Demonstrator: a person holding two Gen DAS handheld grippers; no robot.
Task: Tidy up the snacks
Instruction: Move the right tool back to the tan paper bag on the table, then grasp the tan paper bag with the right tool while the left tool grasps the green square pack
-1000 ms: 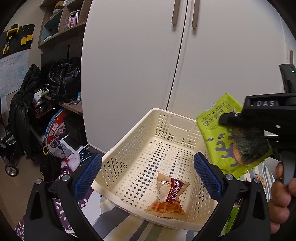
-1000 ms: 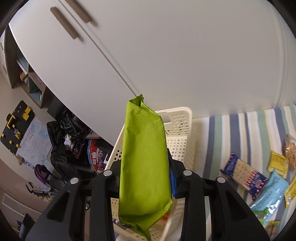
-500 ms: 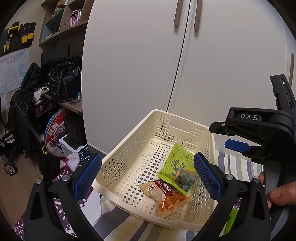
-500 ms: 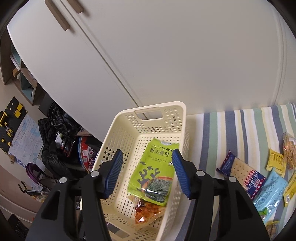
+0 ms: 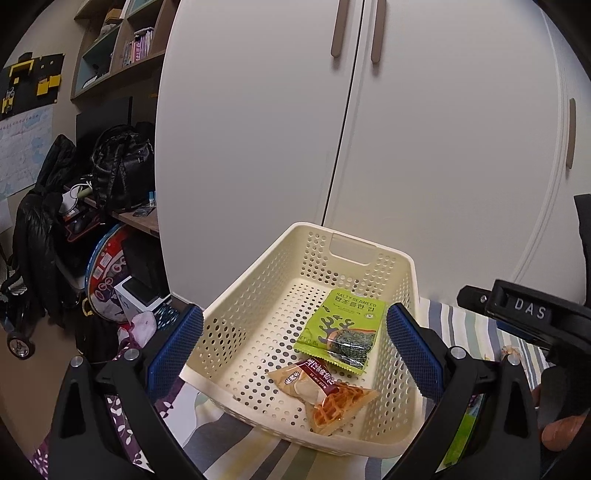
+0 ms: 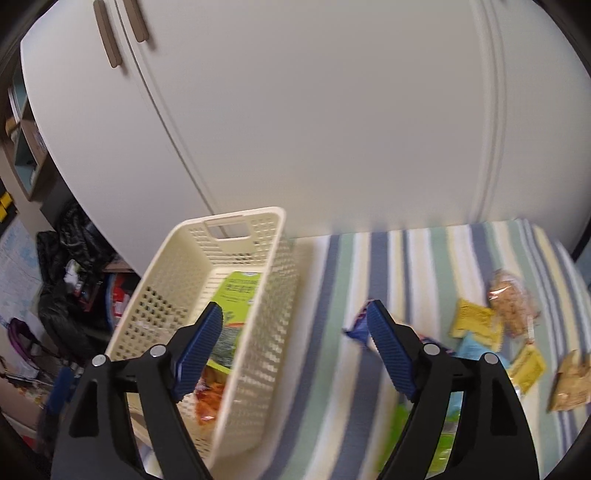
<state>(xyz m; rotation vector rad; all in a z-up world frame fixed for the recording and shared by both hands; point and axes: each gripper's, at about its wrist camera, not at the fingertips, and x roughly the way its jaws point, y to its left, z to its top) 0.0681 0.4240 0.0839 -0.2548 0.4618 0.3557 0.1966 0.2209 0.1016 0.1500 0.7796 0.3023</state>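
On the striped surface (image 6: 369,266) before white cupboards, my right hand-held gripper (image 6: 295,343), jaws wide and empty, should swing toward the loose packets (image 6: 476,325) at 3 o'clock, clear of the basket (image 6: 258,295).

White cupboard doors (image 5: 424,140) with brown handles (image 5: 339,31) fill the upper frame. At left, a black backpack (image 5: 120,162), dark jackets (image 5: 37,229) and wall shelves (image 5: 122,40).

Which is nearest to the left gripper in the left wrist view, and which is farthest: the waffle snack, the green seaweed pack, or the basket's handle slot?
From the left gripper:
1. Waffle snack, at the near end of the basket.
2. Green seaweed pack, mid-basket, right side.
3. Handle slot, in the far end wall.
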